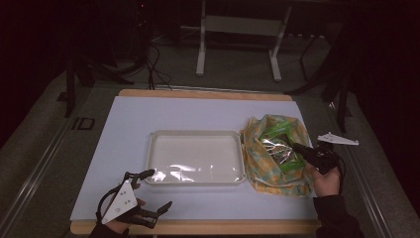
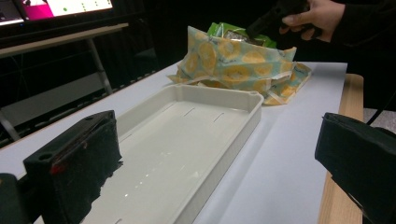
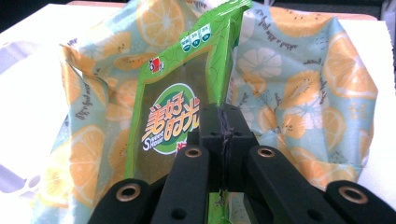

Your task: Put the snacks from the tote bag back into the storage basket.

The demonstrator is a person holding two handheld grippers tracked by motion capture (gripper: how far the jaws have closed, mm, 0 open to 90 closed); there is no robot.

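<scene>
A green snack packet (image 3: 173, 107) stands up out of a fruit-patterned cloth bag (image 3: 336, 84) at the right of the table. My right gripper (image 3: 224, 126) is shut on the packet's right edge. In the high view the right gripper (image 1: 298, 148) reaches into the bag (image 1: 272, 168), where the packet (image 1: 277, 131) shows green and shiny. My left gripper (image 1: 157, 190) rests open near the front left edge, just in front of the white tray (image 1: 193, 133). In the left gripper view the left gripper (image 2: 217, 140) stands wide apart with nothing between its jaws.
The tray (image 2: 233, 140) is empty and lies beside the bag (image 2: 238, 65) on a white sheet (image 1: 129, 124). The table's wooden edge (image 2: 336, 205) runs along the front. Dark floor and a metal stand (image 1: 237, 29) lie beyond the far edge.
</scene>
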